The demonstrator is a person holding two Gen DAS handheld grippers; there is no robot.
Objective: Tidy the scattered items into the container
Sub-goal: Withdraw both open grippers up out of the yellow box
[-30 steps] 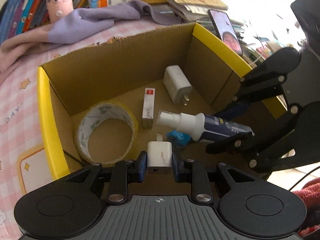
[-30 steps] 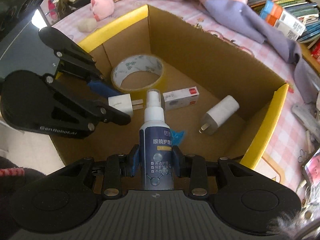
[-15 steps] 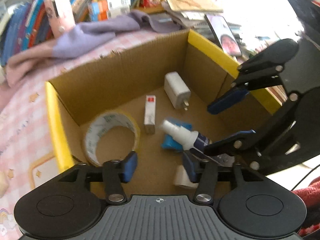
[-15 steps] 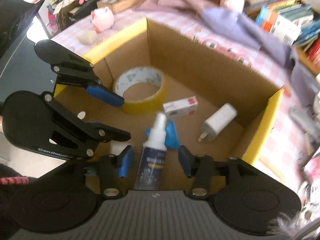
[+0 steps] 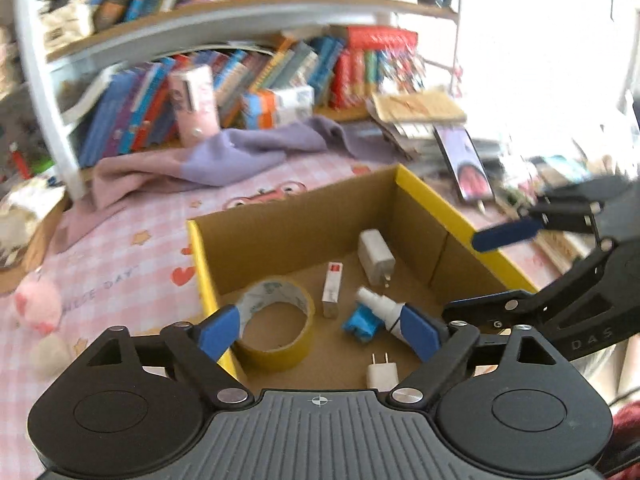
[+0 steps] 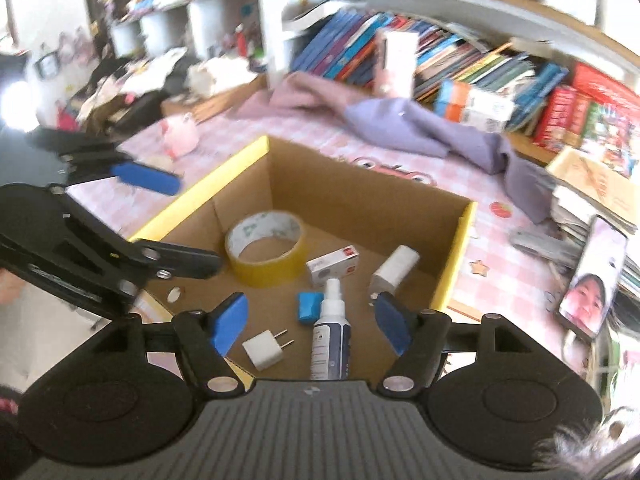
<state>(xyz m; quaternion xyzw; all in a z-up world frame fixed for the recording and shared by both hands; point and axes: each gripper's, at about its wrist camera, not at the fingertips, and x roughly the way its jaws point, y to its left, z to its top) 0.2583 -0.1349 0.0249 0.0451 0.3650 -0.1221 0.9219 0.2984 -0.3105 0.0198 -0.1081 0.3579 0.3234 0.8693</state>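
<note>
A cardboard box (image 5: 304, 216) (image 6: 352, 188) with yellow rims holds a tape roll (image 5: 276, 328) (image 6: 264, 248), a small white-red box (image 5: 333, 288) (image 6: 333, 266), a large white charger (image 5: 375, 257) (image 6: 394, 268), a blue object (image 5: 360, 322) (image 6: 309, 307), a spray bottle (image 5: 382, 308) (image 6: 331, 340) and a small white plug (image 5: 383, 374) (image 6: 264, 350). My left gripper (image 5: 320, 332) is open and empty above the box's near side. My right gripper (image 6: 312, 324) is open and empty above the lying spray bottle.
The box stands on a pink checked tablecloth (image 5: 120, 272). A purple cloth (image 5: 224, 160), a phone (image 6: 592, 280), a pink plush toy (image 5: 38, 304) and book-filled shelves (image 6: 480, 68) surround it.
Both grippers opened, dropping the small plug and the spray bottle into the box, then rose up and back away from it.
</note>
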